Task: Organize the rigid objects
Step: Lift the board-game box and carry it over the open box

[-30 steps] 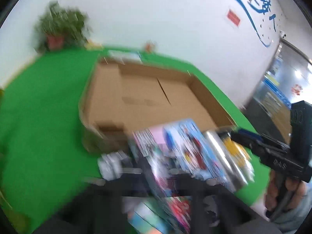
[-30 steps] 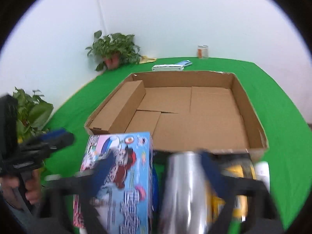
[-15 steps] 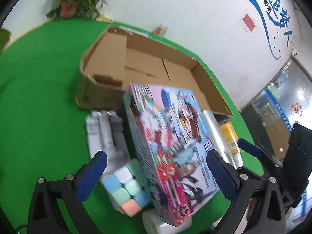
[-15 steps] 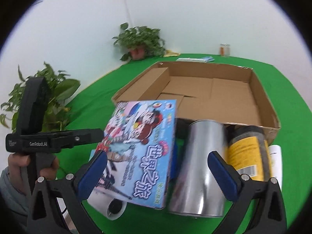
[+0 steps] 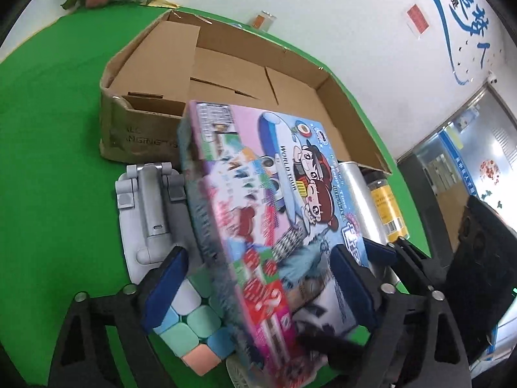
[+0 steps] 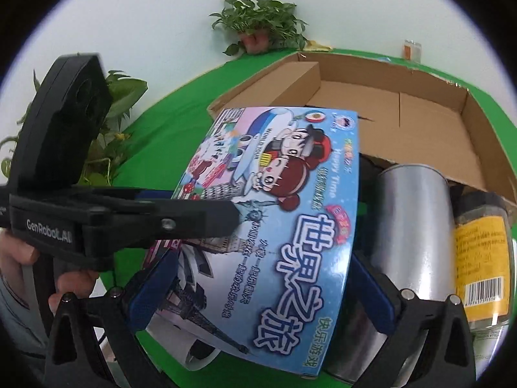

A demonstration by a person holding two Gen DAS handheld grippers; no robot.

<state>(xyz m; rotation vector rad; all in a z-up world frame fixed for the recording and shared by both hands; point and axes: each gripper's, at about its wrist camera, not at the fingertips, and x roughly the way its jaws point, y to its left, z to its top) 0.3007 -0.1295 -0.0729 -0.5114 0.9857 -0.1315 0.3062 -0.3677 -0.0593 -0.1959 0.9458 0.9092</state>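
We are bracketing game box [image 6: 274, 223], lying tilted just before carton [image 5: 226, 74], with both claws: left claw [image 5: 258, 294] narrowing, right claw [image 6: 258, 294] spread. Risk: box slipping onto can [image 6: 410, 226], uneven squeeze.

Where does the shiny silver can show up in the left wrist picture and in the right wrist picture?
Left wrist: silver can right of centre, mostly hidden behind the game box.
Right wrist: silver can right of centre, beside the game box.
Shared landmark: the cardboard box behind it.
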